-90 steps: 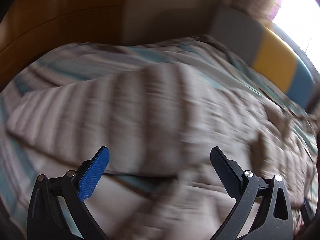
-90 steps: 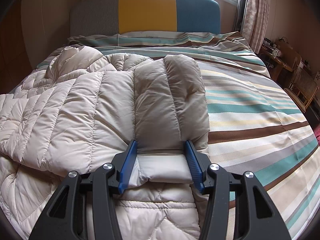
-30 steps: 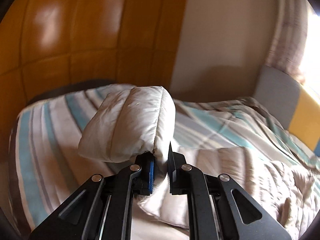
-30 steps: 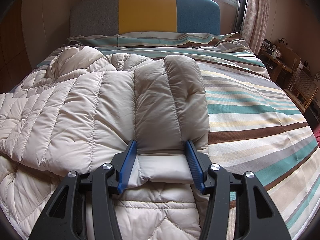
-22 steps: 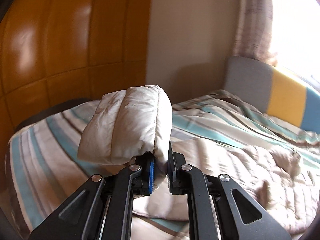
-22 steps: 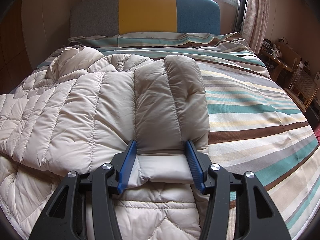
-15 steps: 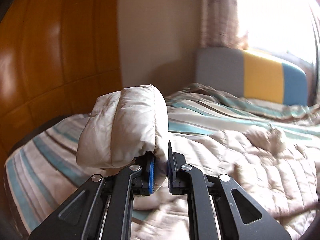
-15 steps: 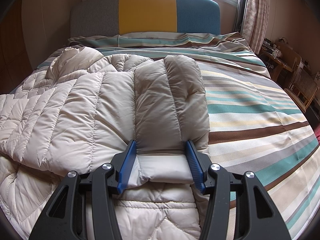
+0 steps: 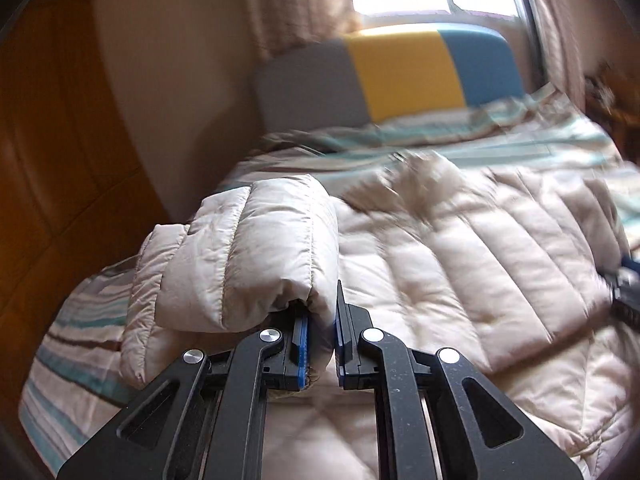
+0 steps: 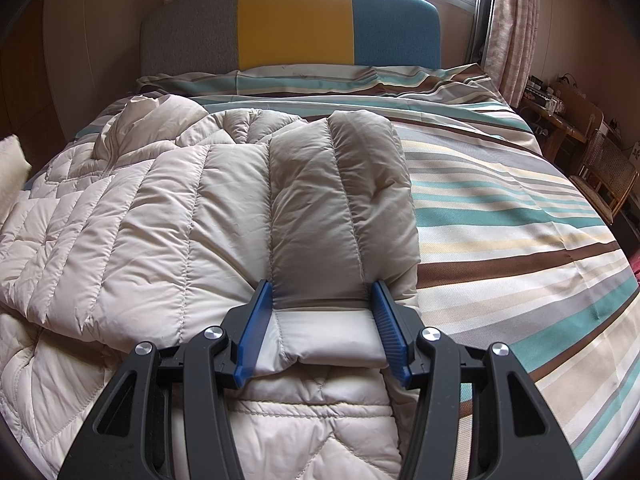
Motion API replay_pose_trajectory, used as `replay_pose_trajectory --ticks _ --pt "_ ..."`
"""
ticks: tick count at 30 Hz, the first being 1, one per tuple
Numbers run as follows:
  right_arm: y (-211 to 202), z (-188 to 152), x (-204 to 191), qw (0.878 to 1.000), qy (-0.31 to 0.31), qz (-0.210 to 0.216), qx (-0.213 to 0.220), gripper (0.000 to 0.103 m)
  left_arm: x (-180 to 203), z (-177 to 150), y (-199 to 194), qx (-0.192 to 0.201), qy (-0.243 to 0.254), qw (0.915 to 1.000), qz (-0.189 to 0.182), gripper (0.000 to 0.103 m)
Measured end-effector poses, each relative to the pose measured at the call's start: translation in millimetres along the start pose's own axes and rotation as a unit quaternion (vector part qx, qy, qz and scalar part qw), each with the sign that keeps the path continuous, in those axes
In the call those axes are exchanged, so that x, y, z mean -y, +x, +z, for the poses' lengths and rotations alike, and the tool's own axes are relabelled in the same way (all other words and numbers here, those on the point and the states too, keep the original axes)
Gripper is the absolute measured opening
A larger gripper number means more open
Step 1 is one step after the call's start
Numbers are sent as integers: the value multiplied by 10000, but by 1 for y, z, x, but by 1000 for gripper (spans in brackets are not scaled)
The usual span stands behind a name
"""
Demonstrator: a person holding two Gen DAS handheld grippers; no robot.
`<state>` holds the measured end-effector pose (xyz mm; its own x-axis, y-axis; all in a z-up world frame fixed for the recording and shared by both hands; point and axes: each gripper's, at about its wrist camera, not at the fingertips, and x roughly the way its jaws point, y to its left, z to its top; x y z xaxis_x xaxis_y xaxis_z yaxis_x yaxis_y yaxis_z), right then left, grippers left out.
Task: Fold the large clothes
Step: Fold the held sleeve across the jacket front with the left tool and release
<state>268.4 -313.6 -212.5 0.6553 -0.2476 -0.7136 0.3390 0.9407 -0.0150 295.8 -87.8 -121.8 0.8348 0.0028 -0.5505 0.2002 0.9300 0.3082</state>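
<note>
A beige quilted down coat lies spread over the left half of the bed. My left gripper is shut on a puffy sleeve of it, held up beside the coat's body. This view is blurred by motion. My right gripper stands low over the coat's near right side. Its blue pads clamp both sides of the other sleeve, which lies folded onto the body. The right gripper's tip shows at the right edge of the left wrist view.
A striped bedcover shows bare on the bed's right half. A grey, yellow and blue headboard stands at the far end under a curtained window. Wooden wall panels run along the left. A wooden chair stands at the right.
My left gripper has swung with its sleeve from facing the wooden wall round toward the headboard, over the coat's body. The right gripper and its sleeve have stayed still.
</note>
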Motion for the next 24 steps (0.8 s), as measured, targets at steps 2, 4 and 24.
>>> replay_pose_trajectory --ticks 2,4,24 --pt "0 0 0 10000 3 4 0 52 14 0 2 -18 287 9996 -5 10" --pt "0 1 -1 10000 3 12 1 52 31 -1 5 -122 678 9976 -61 10" --pt "0 1 0 10000 27 53 -1 53 23 4 -13 -244 354 9887 -1434 63"
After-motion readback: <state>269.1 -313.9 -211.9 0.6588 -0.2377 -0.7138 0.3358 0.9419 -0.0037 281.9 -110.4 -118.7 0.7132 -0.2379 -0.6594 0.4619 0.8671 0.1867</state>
